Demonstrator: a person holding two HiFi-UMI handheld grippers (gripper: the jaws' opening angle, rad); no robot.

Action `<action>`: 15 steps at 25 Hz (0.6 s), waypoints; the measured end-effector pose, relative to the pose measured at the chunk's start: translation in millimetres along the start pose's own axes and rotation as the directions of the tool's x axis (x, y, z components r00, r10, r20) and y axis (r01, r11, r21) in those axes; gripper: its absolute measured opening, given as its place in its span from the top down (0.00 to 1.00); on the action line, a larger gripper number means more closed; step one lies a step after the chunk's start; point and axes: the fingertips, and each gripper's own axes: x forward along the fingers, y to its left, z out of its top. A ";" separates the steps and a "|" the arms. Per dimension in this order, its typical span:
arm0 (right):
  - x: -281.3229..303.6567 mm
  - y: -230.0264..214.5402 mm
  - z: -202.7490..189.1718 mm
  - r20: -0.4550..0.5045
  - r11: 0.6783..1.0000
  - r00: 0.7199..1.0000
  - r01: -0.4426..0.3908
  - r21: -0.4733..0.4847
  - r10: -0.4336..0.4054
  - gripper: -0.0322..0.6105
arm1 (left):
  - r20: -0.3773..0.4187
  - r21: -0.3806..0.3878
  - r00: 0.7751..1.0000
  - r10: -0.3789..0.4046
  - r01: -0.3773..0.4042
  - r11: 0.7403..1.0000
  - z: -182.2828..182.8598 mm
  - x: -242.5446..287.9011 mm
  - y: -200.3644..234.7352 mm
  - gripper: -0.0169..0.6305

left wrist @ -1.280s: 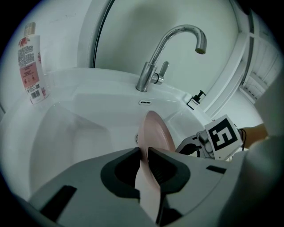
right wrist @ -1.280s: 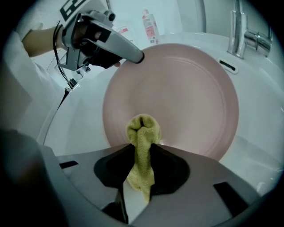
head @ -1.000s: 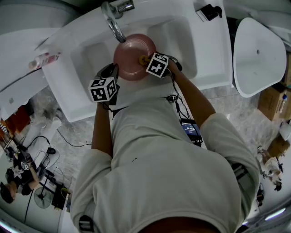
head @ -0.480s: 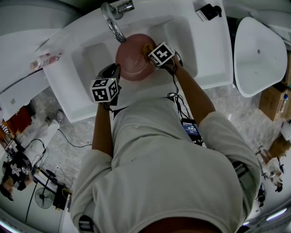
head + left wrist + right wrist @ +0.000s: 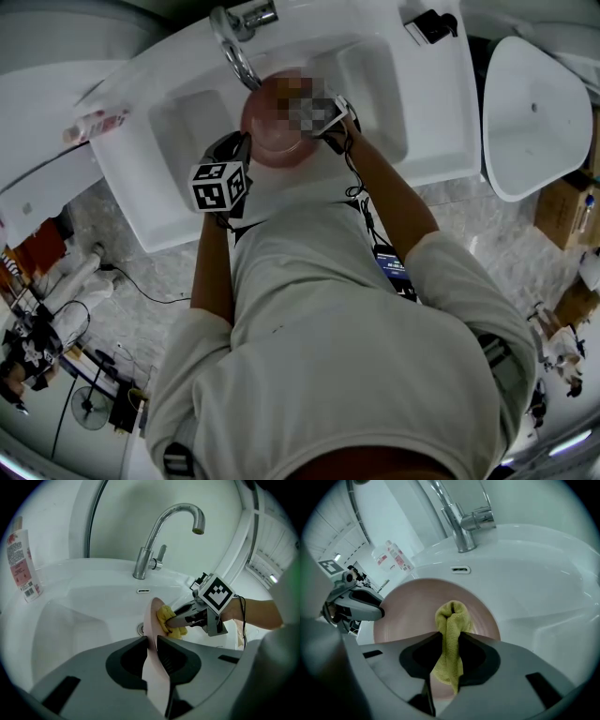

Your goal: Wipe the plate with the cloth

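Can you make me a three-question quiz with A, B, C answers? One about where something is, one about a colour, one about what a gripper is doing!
1. Where is the plate? A) on the floor B) held over the sink C) on a shelf
2. What colour is the cloth? A) yellow B) blue C) black
3. What is the right gripper doing? A) open, empty B) shut on the cloth C) shut on the tap
Answers: 1 B, the left gripper grips its edge above the basin; 2 A, yellow against the pink plate; 3 B, its jaws pinch the cloth.
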 end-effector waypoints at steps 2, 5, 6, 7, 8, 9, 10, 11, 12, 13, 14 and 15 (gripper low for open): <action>-0.6 9.9 6.3 0.011 1.000 1.000 -0.012 -0.028 0.012 0.80 | 0.000 -0.002 1.000 0.001 -0.001 1.000 0.1 0.2 0.1 0.85; 2.8 29.4 9.1 0.022 0.996 0.999 -0.045 -0.083 0.047 0.80 | -0.001 -0.007 1.000 0.003 -0.003 1.000 -0.7 -0.3 0.8 0.85; 4.4 36.2 8.5 0.022 0.993 0.998 -0.058 -0.098 0.060 0.80 | -0.002 -0.010 1.000 0.004 -0.004 1.000 -1.0 -0.4 0.9 0.85; 5.4 42.7 8.0 0.021 0.991 0.997 -0.068 -0.112 0.071 0.80 | -0.003 -0.013 1.000 0.004 -0.004 1.000 -1.3 -0.5 1.0 0.85; 6.2 48.9 7.3 0.019 0.989 0.997 -0.078 -0.124 0.081 0.80 | -0.005 -0.017 1.000 0.005 -0.005 1.000 -1.7 -0.6 0.9 0.85; 6.5 55.0 5.9 0.015 0.987 0.996 -0.089 -0.136 0.092 0.80 | -0.006 -0.022 1.000 0.004 -0.004 1.000 -2.2 -0.7 0.7 0.85; 6.4 61.0 3.9 0.008 0.984 0.995 -0.101 -0.148 0.103 0.80 | -0.006 -0.026 1.000 0.003 -0.003 1.000 -2.7 -0.7 0.5 0.85; 6.4 66.7 1.6 0.001 0.981 0.993 -0.113 -0.160 0.115 0.80 | -0.007 -0.030 1.000 0.002 -0.003 1.000 -3.3 -0.6 0.6 0.85; 6.7 72.2 -1.0 -0.005 0.977 0.992 -0.126 -0.169 0.127 0.80 | -0.007 -0.033 1.000 0.002 -0.003 0.999 -4.0 -0.5 1.0 0.85; 7.0 77.5 -4.1 -0.011 0.974 0.990 -0.141 -0.178 0.141 0.80 | -0.008 -0.035 1.000 0.003 -0.003 0.999 -4.6 -0.4 1.5 0.85; 7.3 82.5 -7.7 -0.019 0.971 0.988 -0.155 -0.184 0.154 0.80 | -0.010 -0.035 1.000 0.004 -0.004 0.999 -5.0 -0.4 1.9 0.85; 7.2 86.8 -11.5 -0.028 0.968 0.986 -0.167 -0.188 0.165 0.80 | -0.011 -0.035 1.000 0.005 -0.006 0.999 -5.2 -0.4 2.3 0.85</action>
